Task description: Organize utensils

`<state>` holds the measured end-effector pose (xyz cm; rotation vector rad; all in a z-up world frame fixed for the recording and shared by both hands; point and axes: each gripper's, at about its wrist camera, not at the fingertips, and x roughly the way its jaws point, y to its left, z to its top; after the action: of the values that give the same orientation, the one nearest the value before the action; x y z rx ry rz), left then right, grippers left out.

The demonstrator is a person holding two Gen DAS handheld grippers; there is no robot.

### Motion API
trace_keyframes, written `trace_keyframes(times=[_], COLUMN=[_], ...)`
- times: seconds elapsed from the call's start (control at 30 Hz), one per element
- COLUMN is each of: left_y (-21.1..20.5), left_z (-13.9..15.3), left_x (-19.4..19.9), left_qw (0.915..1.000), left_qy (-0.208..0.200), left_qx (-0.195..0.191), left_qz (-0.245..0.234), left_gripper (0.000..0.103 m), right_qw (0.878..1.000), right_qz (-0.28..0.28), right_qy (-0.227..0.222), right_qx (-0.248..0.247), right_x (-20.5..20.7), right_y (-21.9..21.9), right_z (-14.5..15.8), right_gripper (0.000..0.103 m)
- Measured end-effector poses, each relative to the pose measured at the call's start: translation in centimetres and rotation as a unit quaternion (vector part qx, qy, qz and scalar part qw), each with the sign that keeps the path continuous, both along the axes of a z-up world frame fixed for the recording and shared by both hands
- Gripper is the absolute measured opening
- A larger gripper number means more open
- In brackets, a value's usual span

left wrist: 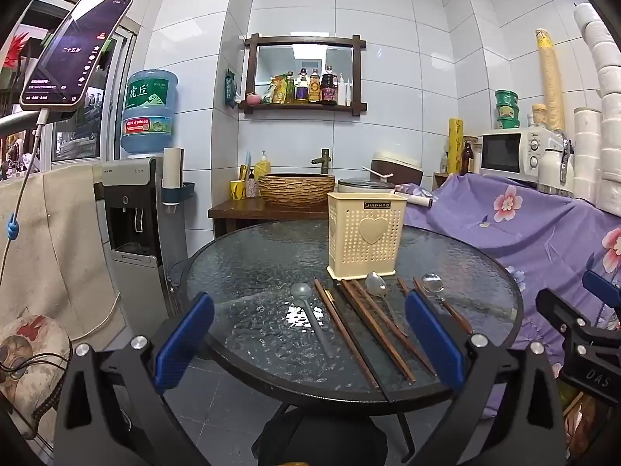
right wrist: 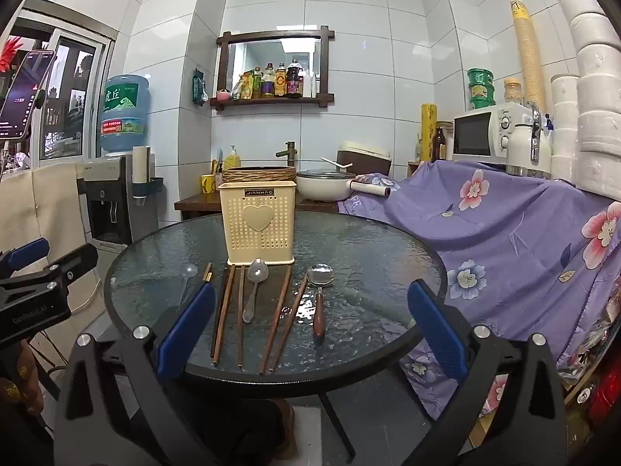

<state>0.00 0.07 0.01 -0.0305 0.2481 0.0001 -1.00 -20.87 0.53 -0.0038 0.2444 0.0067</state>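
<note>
I am holding both the left hand-held gripper (left wrist: 308,336) and right hand-held gripper (right wrist: 310,328) wide apart and empty before the round glass table (right wrist: 368,240), where brown wooden chopsticks (right wrist: 240,314) are lying lengthwise toward me, just ahead of the cream perforated plastic holder (right wrist: 258,223).

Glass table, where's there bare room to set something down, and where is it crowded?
The table is bare on its right side, between the wood-handled spoon and the rim by the purple cloth, and on its left, beyond the clear spoon. It is crowded in front of the holder, where chopsticks and spoons lie side by side.
</note>
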Motion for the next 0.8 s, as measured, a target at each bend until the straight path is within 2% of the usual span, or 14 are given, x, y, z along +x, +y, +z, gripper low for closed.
trace_keyframes(times=[0.8], left_y=[-0.16], left_z=[0.28], left_x=[-0.22], left_qw=[1.0], left_qy=[-0.001], left_qx=[0.009], left_qz=[-0.003], left_gripper=[0.097], right_qw=[1.0], right_qz=[0.0], right_qy=[-0.001], right_qx=[0.003], right_x=[-0.04], right_y=[-0.2], right_z=[-0.37], right_gripper=[0.098])
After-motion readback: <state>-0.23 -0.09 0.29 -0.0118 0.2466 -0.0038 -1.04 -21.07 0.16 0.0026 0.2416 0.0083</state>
